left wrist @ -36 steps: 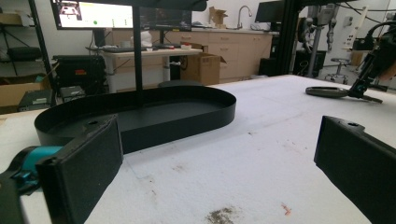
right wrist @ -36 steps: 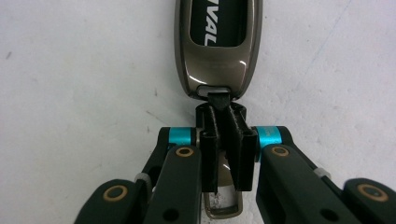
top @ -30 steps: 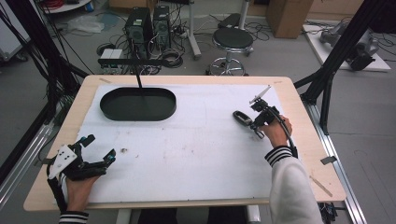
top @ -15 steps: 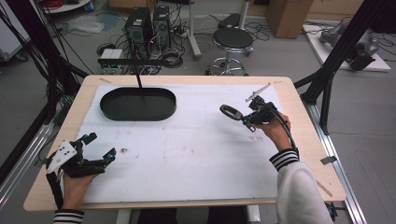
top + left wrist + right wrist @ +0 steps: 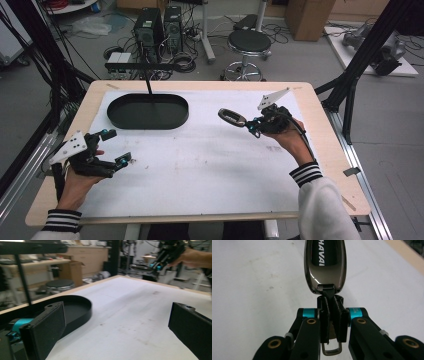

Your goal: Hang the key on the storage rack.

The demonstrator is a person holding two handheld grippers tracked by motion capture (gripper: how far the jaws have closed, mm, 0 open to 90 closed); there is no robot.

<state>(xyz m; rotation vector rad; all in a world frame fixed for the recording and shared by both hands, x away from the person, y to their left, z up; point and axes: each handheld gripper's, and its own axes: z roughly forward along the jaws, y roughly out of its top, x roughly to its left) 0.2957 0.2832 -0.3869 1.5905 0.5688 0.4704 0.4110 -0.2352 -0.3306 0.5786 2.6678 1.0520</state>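
A glossy dark key fob (image 5: 325,263), lettered "HAVAL" so far as the cropped print can be read, is held above the white table cover (image 5: 200,150) toward the right side of the table, pinched at its strap end between the closed jaws of the right gripper (image 5: 331,315). A small metal loop hangs below the jaws in the right gripper view. From the high view the fob (image 5: 231,117) juts out leftward from the right gripper (image 5: 254,126), raised off the surface, with the person's right hand (image 5: 290,137) wrapped round the tool and a striped cuff behind it.

Near the front-left corner, the left gripper (image 5: 114,148) rests low over the table in the person's left hand (image 5: 75,182), its two black jaws spread wide apart and grasping nothing; the left gripper view shows bare cover between them. A shallow black oval tray (image 5: 148,111) sits at the back left, empty, with a thin black post rising behind it. Beyond the wooden table edge (image 5: 200,85) stand a round stool (image 5: 249,42) and computer towers (image 5: 159,25) among cables.
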